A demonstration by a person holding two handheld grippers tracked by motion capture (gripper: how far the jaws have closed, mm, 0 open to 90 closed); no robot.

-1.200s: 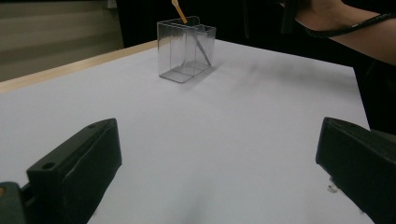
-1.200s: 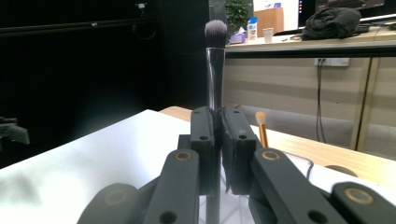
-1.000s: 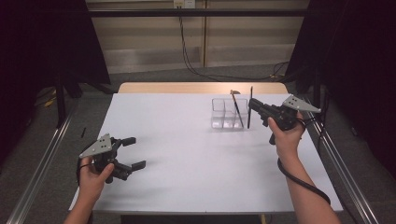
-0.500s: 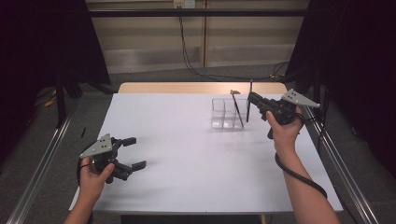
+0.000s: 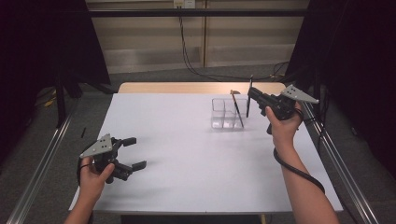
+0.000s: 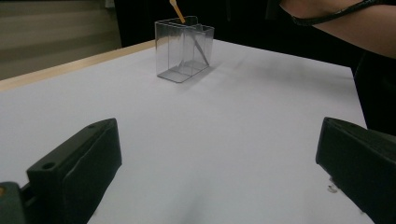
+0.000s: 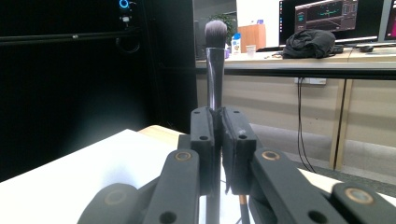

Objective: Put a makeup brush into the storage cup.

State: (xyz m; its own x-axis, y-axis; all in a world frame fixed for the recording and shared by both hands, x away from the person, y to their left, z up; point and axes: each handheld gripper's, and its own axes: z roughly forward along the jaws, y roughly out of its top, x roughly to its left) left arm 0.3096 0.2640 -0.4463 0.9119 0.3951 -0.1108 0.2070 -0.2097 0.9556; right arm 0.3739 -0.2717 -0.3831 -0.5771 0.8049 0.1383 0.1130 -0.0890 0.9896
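My right gripper [image 5: 253,96] is shut on a thin black makeup brush [image 5: 251,84], which it holds upright just right of a clear divided box [image 5: 219,114] at the back right of the white table [image 5: 196,182]. In the right gripper view the jaws [image 7: 218,140] pinch the brush handle, and its grey bristle head [image 7: 215,35] points up. A second brush [image 5: 237,109] with a tan end leans inside the box [image 6: 184,51]. Low over the front left of the table, my left gripper [image 5: 135,152] is open with nothing between its jaws [image 6: 219,140].
A person's right forearm [image 6: 345,23] with the gripper's cable crosses the top right of the left gripper view. Metal rails [image 5: 336,154] run along both sides of the table. Beyond the table's far wooden edge [image 5: 187,87] lie floor and cables.
My right gripper has lifted the brush slightly and shifted it a little towards the back. The left gripper has stayed where it was.
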